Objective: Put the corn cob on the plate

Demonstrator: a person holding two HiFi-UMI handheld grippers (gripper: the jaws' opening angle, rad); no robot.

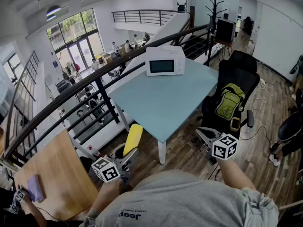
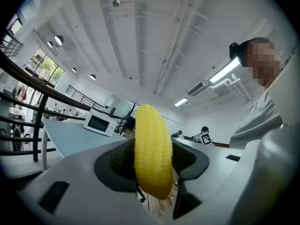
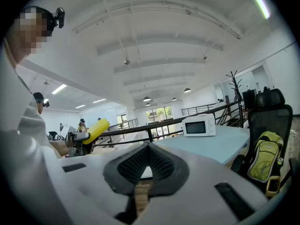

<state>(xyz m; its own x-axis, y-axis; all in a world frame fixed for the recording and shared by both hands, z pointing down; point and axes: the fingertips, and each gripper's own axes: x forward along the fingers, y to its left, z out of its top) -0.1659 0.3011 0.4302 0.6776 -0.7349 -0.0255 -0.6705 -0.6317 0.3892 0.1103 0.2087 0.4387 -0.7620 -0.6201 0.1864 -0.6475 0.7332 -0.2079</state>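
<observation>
The corn cob [image 1: 133, 139] is yellow and stands nearly upright, gripped at its lower part by my left gripper [image 1: 124, 159] in front of my chest. In the left gripper view the cob [image 2: 152, 149] fills the gap between the dark pads [image 2: 119, 161], which press on both its sides. My right gripper [image 1: 202, 135] hangs at the right over the wooden floor, beside the table's near corner. Its pads meet at the tips with nothing between them [image 3: 147, 150]. From the right gripper view the cob [image 3: 96, 130] sticks up out of the left gripper [image 3: 77, 142]. I see no plate in any view.
A light blue table [image 1: 165, 100] with a white microwave [image 1: 164, 60] stands ahead. To the right is a black office chair [image 1: 241, 70] with a green backpack [image 1: 228, 100]. A dark railing [image 1: 94, 82] runs along the left. At lower left a wooden table [image 1: 57, 169] holds a purple cloth [image 1: 35, 188].
</observation>
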